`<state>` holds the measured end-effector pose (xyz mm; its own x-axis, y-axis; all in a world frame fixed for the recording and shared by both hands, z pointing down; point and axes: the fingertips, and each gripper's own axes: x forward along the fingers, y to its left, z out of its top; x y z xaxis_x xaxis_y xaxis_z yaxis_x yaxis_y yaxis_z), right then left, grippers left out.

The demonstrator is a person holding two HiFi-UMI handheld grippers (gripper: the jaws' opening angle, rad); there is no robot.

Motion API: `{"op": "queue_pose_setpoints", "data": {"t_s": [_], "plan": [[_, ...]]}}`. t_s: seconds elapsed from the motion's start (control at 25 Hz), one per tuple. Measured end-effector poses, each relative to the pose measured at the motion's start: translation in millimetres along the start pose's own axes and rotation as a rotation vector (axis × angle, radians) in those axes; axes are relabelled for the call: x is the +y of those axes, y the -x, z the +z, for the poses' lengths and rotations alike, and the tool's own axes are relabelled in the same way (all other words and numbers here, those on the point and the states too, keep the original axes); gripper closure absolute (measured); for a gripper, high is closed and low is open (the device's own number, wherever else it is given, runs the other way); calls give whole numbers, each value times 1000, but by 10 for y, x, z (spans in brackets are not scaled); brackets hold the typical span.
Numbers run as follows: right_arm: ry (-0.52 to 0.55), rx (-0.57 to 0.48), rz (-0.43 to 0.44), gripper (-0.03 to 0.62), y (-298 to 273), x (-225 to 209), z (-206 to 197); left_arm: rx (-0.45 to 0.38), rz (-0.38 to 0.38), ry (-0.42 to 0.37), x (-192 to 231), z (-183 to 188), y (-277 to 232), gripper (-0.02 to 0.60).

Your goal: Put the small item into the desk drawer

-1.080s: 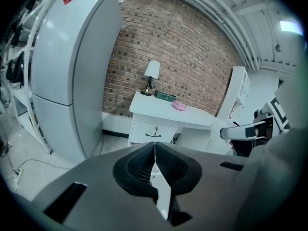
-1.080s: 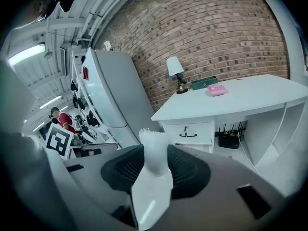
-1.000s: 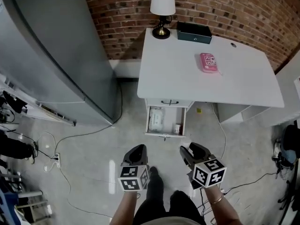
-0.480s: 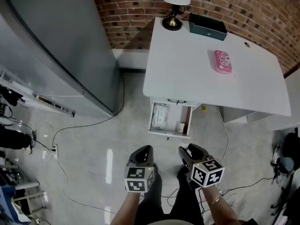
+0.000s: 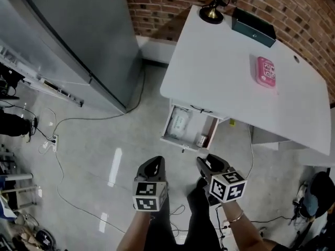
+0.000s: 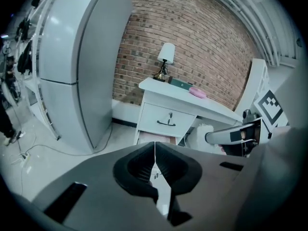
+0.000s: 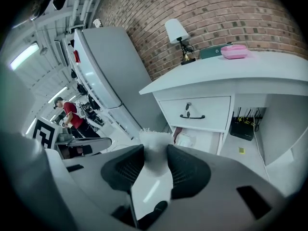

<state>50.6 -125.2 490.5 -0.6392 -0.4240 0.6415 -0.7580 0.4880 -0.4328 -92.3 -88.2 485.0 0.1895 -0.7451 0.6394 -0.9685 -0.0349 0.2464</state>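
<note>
Surface (image 5: 220, 72) with open drawer (image 5: 180, 143) ahead of the jaws; right gripper (image 7: 154, 165) grasps small white item (image 7: 155, 141), left gripper (image 6: 155, 150) clenched empty.

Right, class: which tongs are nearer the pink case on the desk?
Right. In the head view the right tongs sit below the pink case, somewhat to its left; the left tongs lie further left, so farther away.
</note>
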Motion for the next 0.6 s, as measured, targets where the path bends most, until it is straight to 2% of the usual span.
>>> {"op": "queue_pose_setpoints", "data": {"t_s": [0.36,0.6], "plan": [[47,95,11,436,-677,-527,-488,16,41,87,4,-579,-438,557],[61,152,-13,436,-1111,-826,-725,17,82,115,190,-856,-645,557]]}}
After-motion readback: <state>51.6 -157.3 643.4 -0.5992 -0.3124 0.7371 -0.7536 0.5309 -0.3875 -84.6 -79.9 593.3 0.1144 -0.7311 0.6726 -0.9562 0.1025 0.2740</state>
